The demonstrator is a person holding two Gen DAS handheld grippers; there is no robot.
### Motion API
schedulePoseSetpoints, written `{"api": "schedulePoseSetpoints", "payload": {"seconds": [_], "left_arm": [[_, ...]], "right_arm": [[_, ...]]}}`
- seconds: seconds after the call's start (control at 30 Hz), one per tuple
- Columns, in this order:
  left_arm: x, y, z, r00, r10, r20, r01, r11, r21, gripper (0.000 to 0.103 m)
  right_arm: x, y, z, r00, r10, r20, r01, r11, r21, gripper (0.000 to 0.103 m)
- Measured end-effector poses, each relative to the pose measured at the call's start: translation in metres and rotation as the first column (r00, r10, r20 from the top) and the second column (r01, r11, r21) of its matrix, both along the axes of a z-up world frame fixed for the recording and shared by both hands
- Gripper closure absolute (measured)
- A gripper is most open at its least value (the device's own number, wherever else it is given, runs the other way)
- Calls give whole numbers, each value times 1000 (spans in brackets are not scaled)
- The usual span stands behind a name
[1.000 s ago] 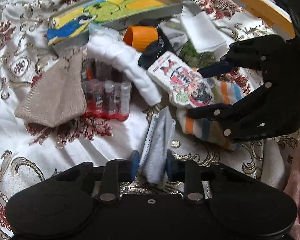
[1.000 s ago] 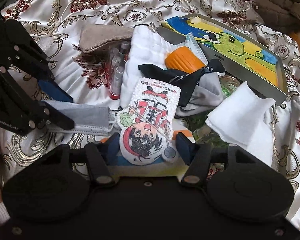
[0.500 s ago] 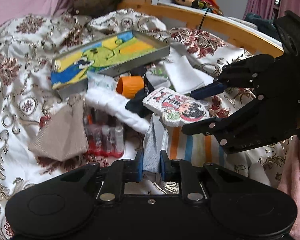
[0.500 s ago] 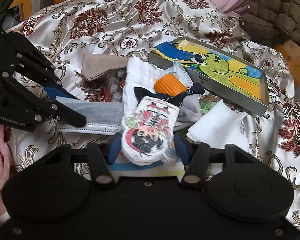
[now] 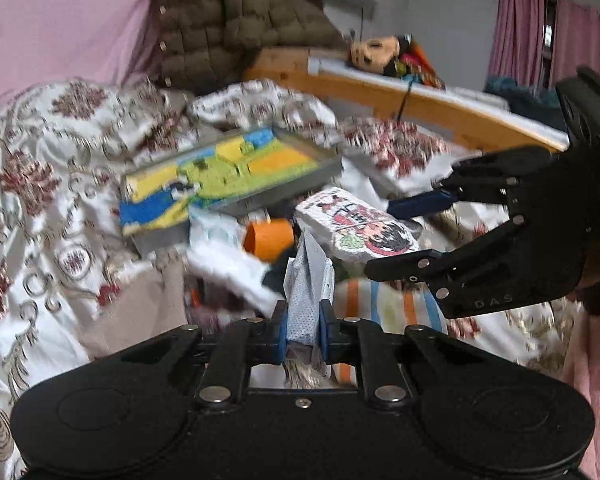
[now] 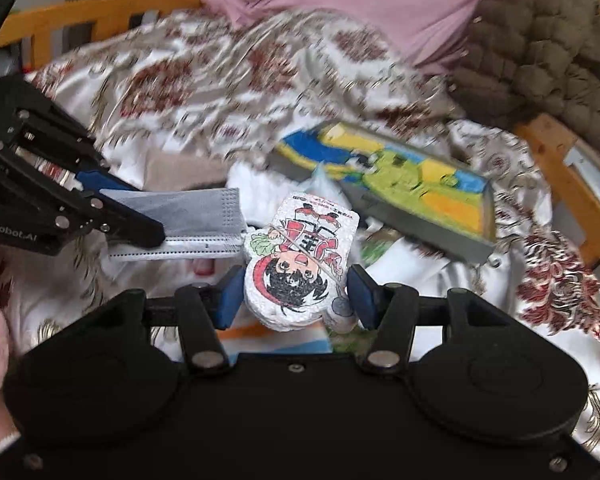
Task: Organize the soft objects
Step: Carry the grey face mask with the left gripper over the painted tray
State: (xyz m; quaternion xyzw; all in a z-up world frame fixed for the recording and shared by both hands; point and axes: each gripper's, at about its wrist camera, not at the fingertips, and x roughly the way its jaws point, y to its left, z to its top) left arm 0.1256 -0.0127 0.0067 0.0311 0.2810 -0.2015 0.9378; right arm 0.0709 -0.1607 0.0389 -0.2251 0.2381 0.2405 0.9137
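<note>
Between left pads: left gripper (image 5: 303, 330) pinching folded face mask (image 5: 308, 292), lower end hidden.
Between right pads: right gripper (image 6: 293, 294) clamped on cartoon-print pad (image 6: 300, 270).
Beyond both claws: picture tray (image 6: 400, 184), blurred.
Under claws: striped cloth (image 5: 388, 304), partly covered.

The face mask (image 5: 308, 280) stands between the left gripper (image 5: 303, 330)'s fingers, above the bed (image 5: 39, 184). To its right, the cartoon pad (image 5: 360, 230) sits between the right gripper (image 6: 293, 294)'s fingers. Farther off, a picture tray (image 5: 227, 168) lies on the bed, with a cup (image 5: 268, 238) just near of it. A striped cloth (image 5: 388, 306) lies under the pad. A quilted jacket (image 5: 235, 20) is piled at the bed's far end.
</note>
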Motion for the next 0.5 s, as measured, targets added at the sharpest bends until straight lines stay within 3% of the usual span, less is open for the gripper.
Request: {"api": "schedulePoseSetpoints", "payload": {"seconds": [0.2,0.5], "left_arm": [[23,0,12,992,78,95,-74,996,-44,87],[110,2,18,968,223,118,-197,960,-201,87]], "right_arm": [[7,-14,10,993,-89,79,84,994,67,56],[65,-15,6,967,-200,159,186,978,97,56]]}}
